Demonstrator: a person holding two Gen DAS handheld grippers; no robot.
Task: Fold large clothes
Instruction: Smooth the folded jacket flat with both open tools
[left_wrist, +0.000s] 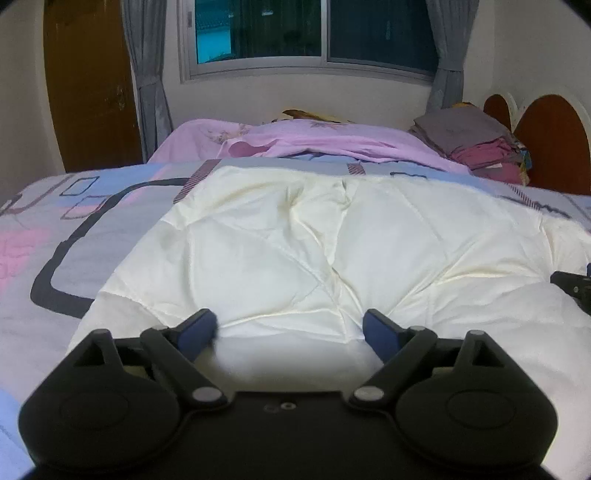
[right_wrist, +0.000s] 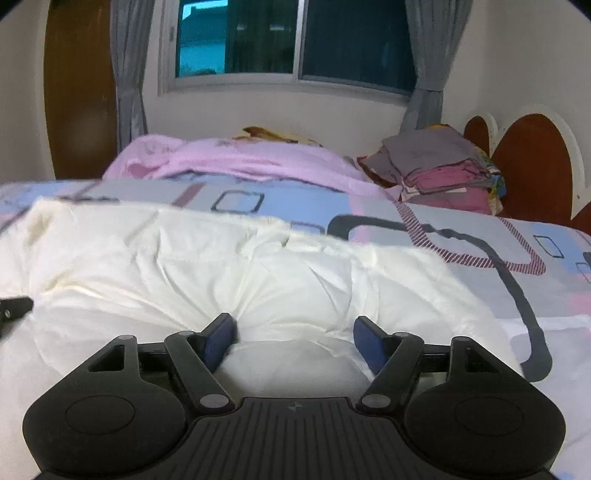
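Note:
A cream-white quilted comforter (left_wrist: 314, 236) lies spread on the bed; it also shows in the right wrist view (right_wrist: 221, 266). My left gripper (left_wrist: 290, 328) is open, its blue-padded fingers (left_wrist: 201, 326) resting on the comforter's near edge, with a bulge of fabric between the jaws. My right gripper (right_wrist: 295, 336) is open too, its fingers (right_wrist: 369, 341) set either side of a puffed fold at the near edge. The right gripper's tip (left_wrist: 570, 282) shows at the right edge of the left wrist view; the left gripper's tip (right_wrist: 14, 306) shows at the left edge of the right wrist view.
The bed has a patterned blue, pink and grey sheet (left_wrist: 66, 229). A pink blanket (left_wrist: 314, 140) lies bunched at the far side. A stack of folded grey and maroon clothes (right_wrist: 439, 166) sits by the wooden headboard (right_wrist: 532, 166). A window (left_wrist: 314, 33) and curtains are behind.

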